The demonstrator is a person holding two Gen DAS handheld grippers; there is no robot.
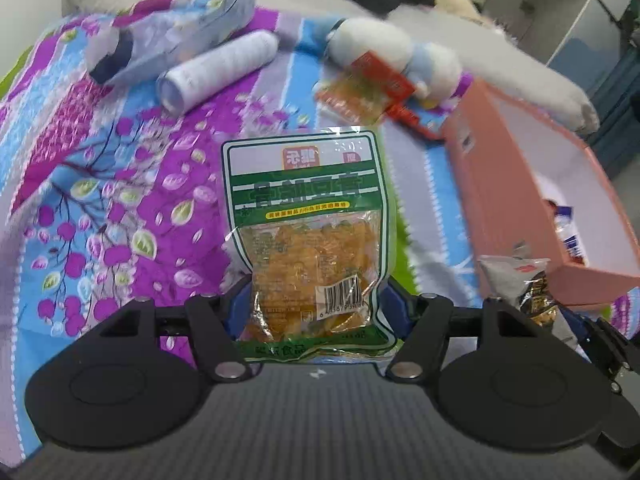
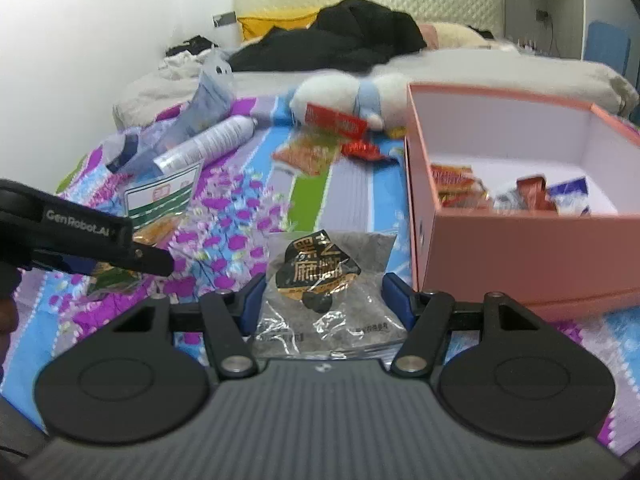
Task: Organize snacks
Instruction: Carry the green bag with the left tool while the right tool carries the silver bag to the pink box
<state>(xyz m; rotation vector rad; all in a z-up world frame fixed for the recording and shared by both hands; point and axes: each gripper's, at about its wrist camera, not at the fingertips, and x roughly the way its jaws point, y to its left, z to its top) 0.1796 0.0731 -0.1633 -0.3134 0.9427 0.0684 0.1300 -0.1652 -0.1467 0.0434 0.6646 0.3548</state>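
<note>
In the left wrist view my left gripper (image 1: 316, 304) is shut on a green-and-white snack packet (image 1: 304, 208) with orange pieces, held upright above the floral bedspread. My right gripper (image 2: 326, 292) is shut on a grey packet with a black-and-gold label (image 2: 324, 268), its blue pads pressing both sides. The pink box (image 2: 520, 248) stands just right of it, open, with several wrapped snacks inside. The right wrist view also shows the left gripper (image 2: 152, 258) at the far left, with the green packet (image 2: 164, 196) in it. An orange packet (image 2: 308, 152) and a red packet (image 2: 336, 120) lie loose further back.
A white spray can (image 2: 208, 144) and a clear plastic bag (image 2: 212, 92) lie at the back left of the bedspread. A white-and-blue plush toy (image 2: 344, 92) sits behind the loose snacks. Black clothes (image 2: 340, 40) are piled near the headboard.
</note>
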